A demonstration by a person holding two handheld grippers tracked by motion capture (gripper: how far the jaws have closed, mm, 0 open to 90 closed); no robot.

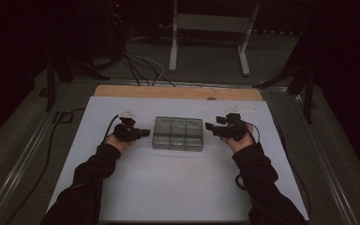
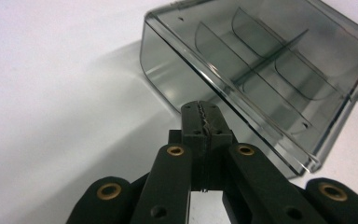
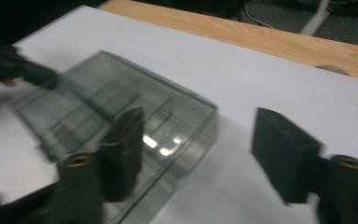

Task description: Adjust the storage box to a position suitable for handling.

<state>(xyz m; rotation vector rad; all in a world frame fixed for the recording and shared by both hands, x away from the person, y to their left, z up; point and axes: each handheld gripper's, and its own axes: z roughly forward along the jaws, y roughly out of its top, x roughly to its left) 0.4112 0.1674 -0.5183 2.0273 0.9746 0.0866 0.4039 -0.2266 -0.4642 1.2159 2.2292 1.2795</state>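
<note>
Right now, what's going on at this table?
A person holds a gripper in each hand on either side of a clear plastic box with dividers, lying on a white sheet. The left gripper is shut beside the box; the right gripper stands open near its other end. Neither holds it.

High view: dim overall; room beyond the desk (image 1: 122, 197) nearly black, white sheet the brightest area.
Left gripper view: bright, sharp; soft shadow left of the clear box (image 2: 261, 70); glare along its rim.
Right gripper view: motion blur throughout; highlights on the box lid at centre.
</note>
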